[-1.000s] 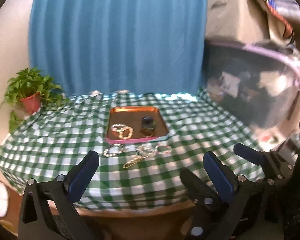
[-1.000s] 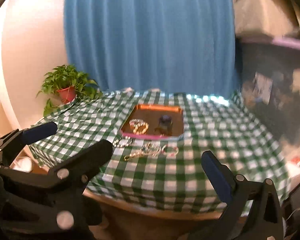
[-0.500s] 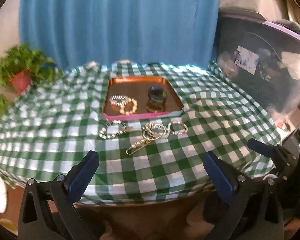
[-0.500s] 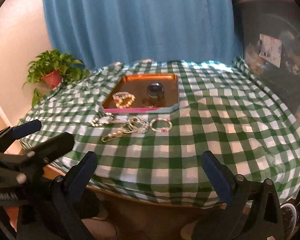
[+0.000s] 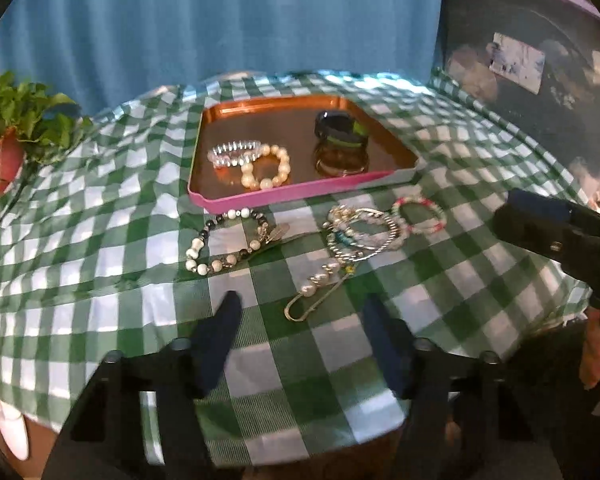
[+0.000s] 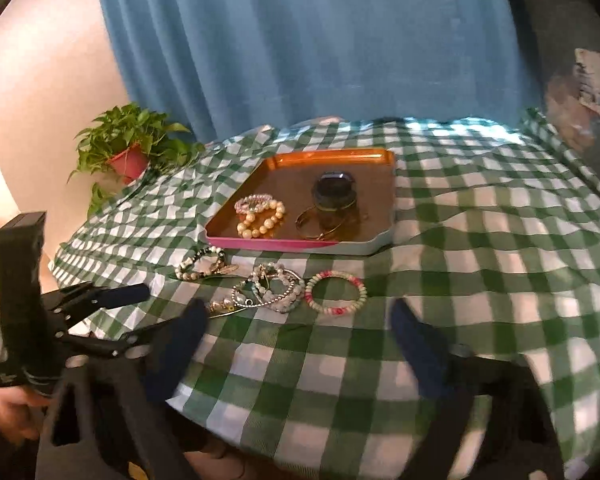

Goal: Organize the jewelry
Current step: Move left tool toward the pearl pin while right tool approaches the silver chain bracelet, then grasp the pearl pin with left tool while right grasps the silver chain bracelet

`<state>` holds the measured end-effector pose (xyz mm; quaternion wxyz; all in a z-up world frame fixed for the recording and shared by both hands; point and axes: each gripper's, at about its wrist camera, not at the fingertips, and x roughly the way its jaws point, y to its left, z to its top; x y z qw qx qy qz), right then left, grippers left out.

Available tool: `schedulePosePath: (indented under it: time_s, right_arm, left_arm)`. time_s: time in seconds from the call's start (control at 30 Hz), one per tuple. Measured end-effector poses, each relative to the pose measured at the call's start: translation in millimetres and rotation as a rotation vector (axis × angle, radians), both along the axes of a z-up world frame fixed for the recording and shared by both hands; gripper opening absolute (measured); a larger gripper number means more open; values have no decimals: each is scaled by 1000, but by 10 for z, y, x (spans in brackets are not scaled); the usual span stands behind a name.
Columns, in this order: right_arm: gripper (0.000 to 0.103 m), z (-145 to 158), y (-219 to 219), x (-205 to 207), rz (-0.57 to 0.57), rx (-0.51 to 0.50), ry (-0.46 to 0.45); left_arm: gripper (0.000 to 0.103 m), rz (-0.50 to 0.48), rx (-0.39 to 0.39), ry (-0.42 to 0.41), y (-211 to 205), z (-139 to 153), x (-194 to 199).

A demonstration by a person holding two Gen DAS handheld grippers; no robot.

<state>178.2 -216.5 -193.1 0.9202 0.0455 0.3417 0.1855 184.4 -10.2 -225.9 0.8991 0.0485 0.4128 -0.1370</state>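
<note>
Both grippers closing in on loose jewelry before the tray

The pin [image 5: 320, 284] lies just ahead of the left gripper [image 5: 300, 320], slanting toward the tray [image 5: 284, 198]; its jaws, just narrowing, stand apart, empty, like the right gripper's [image 6: 296, 320].

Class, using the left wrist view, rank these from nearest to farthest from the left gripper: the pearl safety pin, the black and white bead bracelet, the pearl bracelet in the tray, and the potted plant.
From the left gripper:
1. Pearl safety pin, on the cloth just ahead of the open jaws.
2. Black and white bead bracelet, ahead to the left, before the tray.
3. Pearl bracelet, inside the tray.
4. Potted plant, far left edge.
</note>
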Motion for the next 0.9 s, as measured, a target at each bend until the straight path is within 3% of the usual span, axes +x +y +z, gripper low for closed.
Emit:
schedulePosePath:
  time_s: [0.1, 0.2, 0.27, 0.33, 0.43, 0.63, 0.73, 0.83, 0.9]
  right_arm:
    - [44, -188, 82, 188, 39, 27, 72]
    - [34, -300, 174, 303, 83, 72, 119]
    - [32, -337, 278, 346, 121, 65, 124]
    - [32, -353, 388, 355, 159, 39, 109]
    - [32, -361, 557, 389, 206, 9, 87]
    - [32, -439, 793, 459, 252, -47, 93]
    - [32, -502, 895, 471, 250, -130, 84]
    - [32, -489, 972, 456, 284, -122, 65]
    - [33, -561, 1061, 464, 277, -199, 52]
  left_arm:
    - [50, -22, -25, 21, 27, -69, 112]
    - [41, -60, -36, 33, 22, -117, 179]
    - [36, -95, -32, 46, -4, -161, 217]
    - [24, -117, -10, 51, -32, -198, 236]
    - [19, -123, 3, 37, 5, -207, 246]
    - [17, -5, -39, 32, 362, -221, 220]
    - [17, -5, 14, 3, 389, -235, 147]
    - [17, -5, -10, 3, 420, -243, 102]
    - [17, 0, -27, 6, 439, -242, 100]
